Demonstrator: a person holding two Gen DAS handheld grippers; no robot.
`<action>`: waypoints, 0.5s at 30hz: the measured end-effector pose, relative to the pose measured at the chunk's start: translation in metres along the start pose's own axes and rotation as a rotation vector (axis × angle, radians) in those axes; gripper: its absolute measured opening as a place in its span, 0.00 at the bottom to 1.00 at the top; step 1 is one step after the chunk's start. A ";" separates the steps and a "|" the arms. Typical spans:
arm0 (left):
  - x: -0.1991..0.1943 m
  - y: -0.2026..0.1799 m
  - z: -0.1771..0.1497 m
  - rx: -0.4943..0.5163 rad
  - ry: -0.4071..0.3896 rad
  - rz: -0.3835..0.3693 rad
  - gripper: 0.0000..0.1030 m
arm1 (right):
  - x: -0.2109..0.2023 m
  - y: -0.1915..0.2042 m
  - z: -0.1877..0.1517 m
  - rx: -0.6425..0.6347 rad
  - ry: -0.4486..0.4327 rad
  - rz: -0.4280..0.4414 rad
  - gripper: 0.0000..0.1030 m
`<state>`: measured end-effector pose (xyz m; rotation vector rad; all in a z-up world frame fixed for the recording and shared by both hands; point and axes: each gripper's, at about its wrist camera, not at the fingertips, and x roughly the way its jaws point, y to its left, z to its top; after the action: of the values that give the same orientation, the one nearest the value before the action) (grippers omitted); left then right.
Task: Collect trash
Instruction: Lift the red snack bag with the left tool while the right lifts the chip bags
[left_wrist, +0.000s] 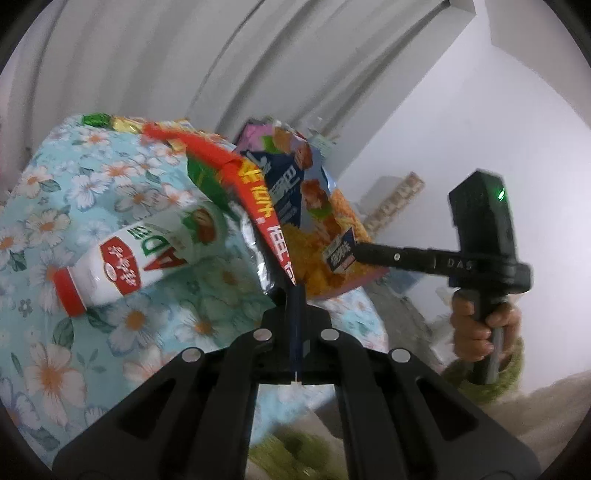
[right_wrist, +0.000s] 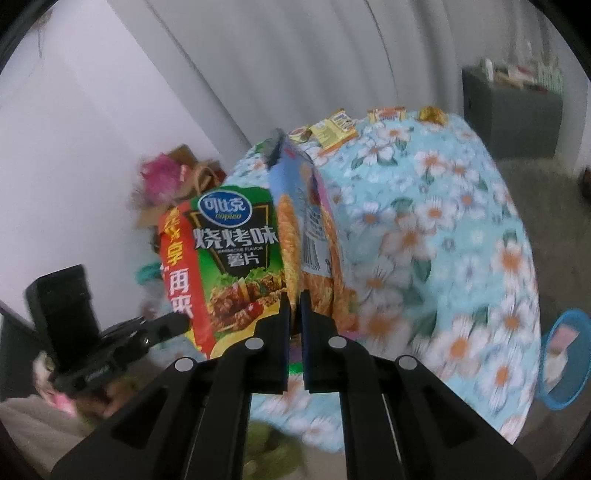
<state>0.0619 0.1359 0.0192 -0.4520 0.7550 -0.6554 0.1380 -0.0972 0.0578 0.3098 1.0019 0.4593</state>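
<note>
Both tools are clenched on snack wrappers lifted off the table, so the step in hand looks like carrying picked-up trash away rather than reaching for it. The left gripper (left_wrist: 297, 291) pinches the lower edge of a green-and-red barbecue chip bag (left_wrist: 236, 177), its foil lining showing, and the right gripper (right_wrist: 294, 299) is closed on the bottom edge of an orange noodle-snack packet (right_wrist: 317, 236); the two wrappers hang side by side, overlapping, just above the near edge of the table. The next move, as I judge it, calls for swinging both loads over to the blue bin (right_wrist: 565, 354) that stands on the floor beside the table and letting go only once each wrapper is above its mouth; the thin film could slip or catch on the other bag. More trash waits: a white drink bottle with a red cap (left_wrist: 122, 266) lies on its side on the floral tablecloth (left_wrist: 66, 206), and small packets (right_wrist: 334, 129) and candy wrappers (right_wrist: 386, 112) sit along the far edge. The cloth is pale blue with white flowers and drapes over a rounded table. Behind it hangs a pale pleated curtain (right_wrist: 332, 55), a plain white wall meets it at the side, and a dark cabinet (right_wrist: 513, 110) with clutter on top stands in the corner.
</note>
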 end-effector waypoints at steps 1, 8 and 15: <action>-0.006 -0.002 0.002 -0.009 0.013 -0.029 0.00 | -0.007 -0.001 -0.006 0.023 0.004 0.029 0.05; -0.010 -0.004 0.010 0.002 0.038 -0.021 0.00 | -0.023 0.008 -0.030 0.032 0.015 0.058 0.05; 0.024 0.006 0.008 -0.033 0.073 -0.003 0.00 | 0.001 -0.001 -0.029 0.073 0.055 0.068 0.06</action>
<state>0.0832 0.1248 0.0092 -0.4618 0.8356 -0.6659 0.1133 -0.0962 0.0416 0.3990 1.0660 0.4957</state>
